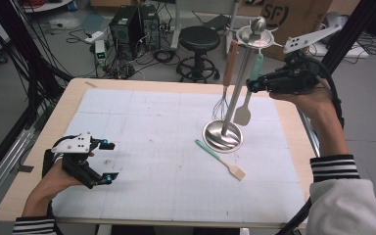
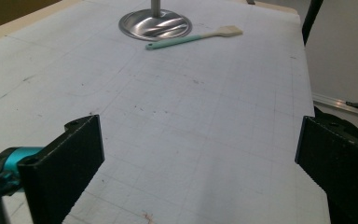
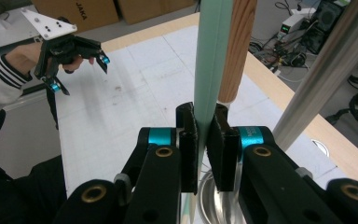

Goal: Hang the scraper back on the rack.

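A steel utensil stand (image 1: 223, 135) rises from a round base near the table's right side. From its top ring hang a whisk (image 1: 230, 63) with a wooden handle and a spatula (image 1: 243, 115) with a mint-green handle. My right gripper (image 1: 252, 86) is raised beside the stand and shut on that green handle (image 3: 209, 70), with the whisk handle (image 3: 237, 46) just behind it. A second green-handled brush (image 1: 220, 159) lies flat on the mat in front of the base. My left gripper (image 1: 109, 161) rests low at the table's left, jaws wide open and empty (image 2: 198, 144).
A white gridded mat (image 1: 152, 147) covers most of the wooden table (image 1: 73, 93). The stand's pole (image 3: 326, 79) slants close by the right gripper. Beyond the table are a black stool (image 1: 198, 41), computer cases (image 1: 127, 24) and cardboard boxes (image 1: 298, 14).
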Motion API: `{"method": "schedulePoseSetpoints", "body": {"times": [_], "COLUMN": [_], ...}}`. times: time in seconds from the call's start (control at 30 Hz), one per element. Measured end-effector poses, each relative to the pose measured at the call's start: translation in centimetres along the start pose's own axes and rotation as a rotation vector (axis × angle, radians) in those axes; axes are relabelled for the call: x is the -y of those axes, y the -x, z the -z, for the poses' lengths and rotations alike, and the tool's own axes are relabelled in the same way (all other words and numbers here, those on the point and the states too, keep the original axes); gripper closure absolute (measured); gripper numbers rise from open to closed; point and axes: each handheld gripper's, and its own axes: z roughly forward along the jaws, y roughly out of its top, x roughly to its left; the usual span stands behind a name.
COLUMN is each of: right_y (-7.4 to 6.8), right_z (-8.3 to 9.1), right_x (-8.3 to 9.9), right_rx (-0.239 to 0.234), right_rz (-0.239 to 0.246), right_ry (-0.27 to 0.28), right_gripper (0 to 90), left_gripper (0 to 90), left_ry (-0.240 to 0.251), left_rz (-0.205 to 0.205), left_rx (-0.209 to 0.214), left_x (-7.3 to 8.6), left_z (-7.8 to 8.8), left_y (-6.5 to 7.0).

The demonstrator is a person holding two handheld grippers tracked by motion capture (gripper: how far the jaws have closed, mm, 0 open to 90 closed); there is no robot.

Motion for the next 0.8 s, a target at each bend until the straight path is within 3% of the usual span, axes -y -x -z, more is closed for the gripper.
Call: {"method": "schedulePoseSetpoints", "body": {"times": [0.4,0.8], "right_y": [0.8,1.2], "right_z": [0.2,0.0], "right_x": [0.2,-0.2], "right_rx": [-0.001,-0.025], "right_rz": [-0.022,-0.001], "right_ry": [-0.002,-0.005], "right_gripper": [83.0,83.0], "left_gripper": [1.7,1.7], "left_ry": [0.013,0.015], "left_rz": [0.004,0.008], "left_rx": [-0.009,-0.015], "left_x": [0.1,0.2], "left_z": [0.3,0.5], "left_y": [-0.2,-0.2]}}
